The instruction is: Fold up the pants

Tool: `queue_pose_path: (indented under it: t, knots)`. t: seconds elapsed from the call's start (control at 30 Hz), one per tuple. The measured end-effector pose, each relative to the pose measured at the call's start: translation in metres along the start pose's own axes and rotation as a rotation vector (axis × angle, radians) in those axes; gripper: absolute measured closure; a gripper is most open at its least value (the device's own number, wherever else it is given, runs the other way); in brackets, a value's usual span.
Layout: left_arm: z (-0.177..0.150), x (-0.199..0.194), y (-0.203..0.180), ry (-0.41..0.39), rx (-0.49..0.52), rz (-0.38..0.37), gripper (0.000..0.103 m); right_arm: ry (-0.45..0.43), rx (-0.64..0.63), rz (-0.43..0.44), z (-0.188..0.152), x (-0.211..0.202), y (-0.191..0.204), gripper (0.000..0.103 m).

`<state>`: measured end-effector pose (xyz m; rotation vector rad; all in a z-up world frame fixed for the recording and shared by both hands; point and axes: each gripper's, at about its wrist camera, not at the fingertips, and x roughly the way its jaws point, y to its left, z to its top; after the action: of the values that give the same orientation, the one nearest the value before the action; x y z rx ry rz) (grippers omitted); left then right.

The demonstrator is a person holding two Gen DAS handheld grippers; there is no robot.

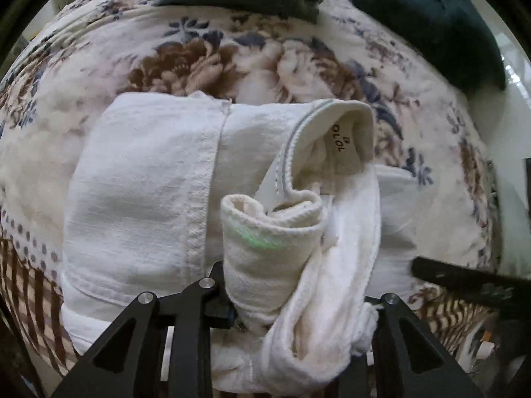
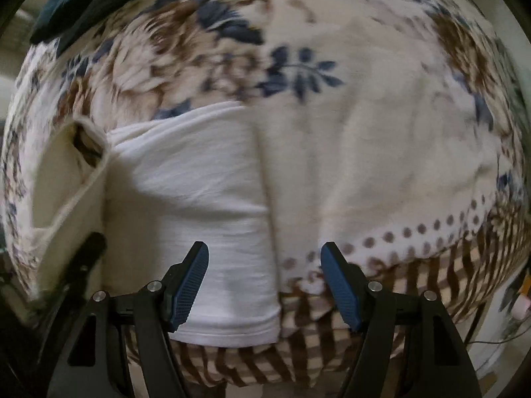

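Note:
White pants (image 1: 139,192) lie partly folded on a floral blanket (image 1: 212,63). In the left wrist view my left gripper (image 1: 298,305) is shut on the waistband end of the pants (image 1: 275,242), which bunches up between the fingers and hides the pads. A printed size label (image 1: 341,142) shows inside the waistband. In the right wrist view my right gripper (image 2: 265,285) is open, its blue pads (image 2: 192,282) apart just above the folded edge of the pants (image 2: 199,199). It holds nothing. The left gripper's finger (image 2: 83,262) shows at the left edge.
Dark green garments (image 1: 415,16) lie at the far edge of the blanket. The blanket's brown checked border (image 2: 332,348) hangs at the near edge. The right gripper's finger (image 1: 464,278) enters the left wrist view from the right. A floor strip (image 1: 511,76) lies beyond.

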<state>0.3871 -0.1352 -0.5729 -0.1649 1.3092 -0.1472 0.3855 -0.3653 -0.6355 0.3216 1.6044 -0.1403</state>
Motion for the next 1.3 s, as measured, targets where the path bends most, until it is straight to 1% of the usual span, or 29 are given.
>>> queue_pose_path:
  t: [0.1,0.13,0.17,0.2,0.23,0.3,0.33,0.37,0.43,0.47,0.53,0.57,0.63,0.67,0.7,0.73,0.77,0.8,0.83,0.87,0.93,0.97,1.0,1.03,1.1,1.2,1.3]
  knots:
    - [0.002,-0.012,-0.006,0.022,0.007,-0.006,0.062,0.000,0.040,0.110,0.003,-0.005,-0.026,0.031]
    - [0.001,-0.015,-0.010,0.026,0.015,-0.010,0.042,-0.001,0.054,0.160,0.003,-0.007,-0.035,0.031]
    - [-0.001,-0.019,-0.013,0.047,0.026,-0.011,0.017,-0.002,0.064,0.204,0.005,-0.009,-0.041,0.031]
    - [-0.002,-0.021,-0.015,0.058,0.028,-0.027,0.011,-0.003,0.071,0.244,0.005,-0.012,-0.044,0.031]
    - [-0.004,-0.024,-0.016,0.061,0.025,-0.044,0.010,-0.003,0.076,0.293,0.005,-0.015,-0.045,0.031]
    - [-0.010,-0.038,-0.015,0.042,0.003,-0.061,0.010,-0.005,0.079,0.361,0.008,-0.018,-0.047,0.029]
    - [-0.011,-0.045,-0.012,0.033,-0.006,-0.064,0.010,-0.006,0.071,0.398,0.009,-0.019,-0.045,0.024]
    - [-0.014,-0.058,-0.005,0.005,-0.027,-0.059,0.010,-0.004,0.060,0.429,0.016,-0.019,-0.043,0.022]
    - [-0.014,-0.074,0.011,-0.033,-0.078,-0.033,0.010,0.014,0.033,0.493,0.019,-0.013,-0.031,0.022]
    - [-0.013,-0.082,0.026,-0.048,-0.129,-0.025,0.010,0.029,0.021,0.528,0.019,-0.008,-0.021,0.022]
    - [-0.009,-0.091,0.048,-0.075,-0.193,-0.009,0.010,0.070,-0.009,0.582,0.022,0.010,-0.005,0.022]
    - [-0.006,-0.093,0.064,-0.080,-0.228,0.016,0.010,0.096,-0.018,0.613,0.023,0.021,0.003,0.022]
    - [0.000,-0.093,0.087,-0.084,-0.269,0.048,0.010,0.160,-0.030,0.667,0.024,0.053,0.022,0.022]
    - [0.003,-0.093,0.096,-0.088,-0.280,0.073,0.010,0.180,-0.033,0.683,0.021,0.063,0.029,0.021]
    - [0.007,-0.093,0.105,-0.090,-0.285,0.097,0.010,0.178,-0.036,0.707,0.019,0.070,0.036,0.022]
    - [0.011,-0.093,0.113,-0.093,-0.286,0.122,0.010,0.153,-0.042,0.711,0.019,0.069,0.041,0.040]
    - [0.012,-0.094,0.119,-0.097,-0.286,0.140,0.010,0.133,-0.054,0.706,0.017,0.066,0.047,0.081]
    - [0.015,-0.096,0.123,-0.103,-0.284,0.158,0.010,0.135,-0.070,0.700,0.014,0.062,0.052,0.081]
    - [0.017,-0.098,0.128,-0.106,-0.284,0.164,0.010,0.101,-0.088,0.672,0.011,0.053,0.056,0.082]
    - [0.021,-0.099,0.131,-0.110,-0.287,0.168,0.010,0.071,-0.098,0.670,0.007,0.042,0.057,0.084]
    - [0.026,-0.102,0.132,-0.119,-0.283,0.155,0.010,0.041,-0.062,0.702,-0.001,0.021,0.044,0.085]
    - [0.030,-0.101,0.130,-0.115,-0.269,0.144,0.010,0.022,-0.048,0.696,-0.004,0.010,0.034,0.085]
    - [0.033,-0.100,0.129,-0.110,-0.261,0.133,0.010,-0.009,-0.051,0.663,-0.006,-0.004,0.021,0.085]
    - [0.038,-0.099,0.127,-0.106,-0.255,0.111,0.010,-0.021,-0.044,0.642,-0.007,-0.010,0.010,0.085]
    - [0.046,-0.095,0.123,-0.100,-0.248,0.074,0.010,-0.020,0.015,0.605,-0.009,-0.017,-0.026,0.085]
    - [0.063,-0.075,0.110,-0.064,-0.222,0.020,0.010,-0.013,0.102,0.530,-0.012,-0.012,-0.085,0.085]
    - [0.081,-0.050,0.095,-0.021,-0.192,-0.030,0.010,-0.015,0.166,0.498,-0.013,-0.004,-0.120,0.085]
